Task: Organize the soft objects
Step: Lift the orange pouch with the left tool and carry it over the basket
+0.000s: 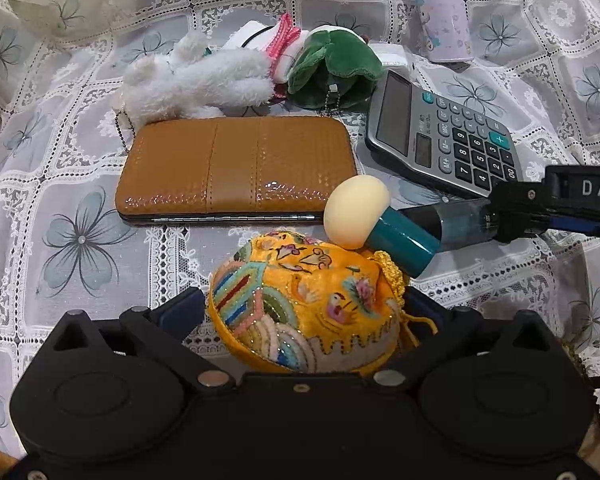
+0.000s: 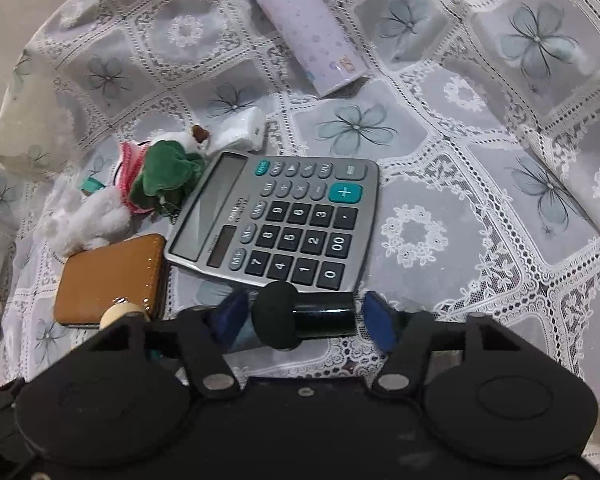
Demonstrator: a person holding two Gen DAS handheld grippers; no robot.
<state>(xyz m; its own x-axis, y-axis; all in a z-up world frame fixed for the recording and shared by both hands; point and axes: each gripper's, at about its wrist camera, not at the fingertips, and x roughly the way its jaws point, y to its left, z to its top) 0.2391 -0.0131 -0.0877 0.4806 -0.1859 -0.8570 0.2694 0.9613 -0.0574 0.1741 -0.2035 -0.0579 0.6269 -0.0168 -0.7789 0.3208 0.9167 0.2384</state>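
Two claws, both loaded. Left claw (image 1: 302, 312) clamped around a plump yellow embroidered pouch (image 1: 306, 304), satin with beaded stitching. Right claw (image 2: 300, 316) pinched on a makeup sponge applicator (image 1: 380, 224): cream foam dome, teal glossy cylinder, dome touching pouch top. Beyond, on lace-covered bench (image 1: 80, 240): quilted tan wallet (image 1: 236, 168), fluffy white plush (image 1: 192, 76), green plush (image 1: 332, 66), grey calculator (image 2: 276, 220).

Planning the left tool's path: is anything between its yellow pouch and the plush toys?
Yes. The brown glossy wallet lies between the yellow embroidered pouch and the white plush toy; the beige sponge applicator touches the pouch's far edge.
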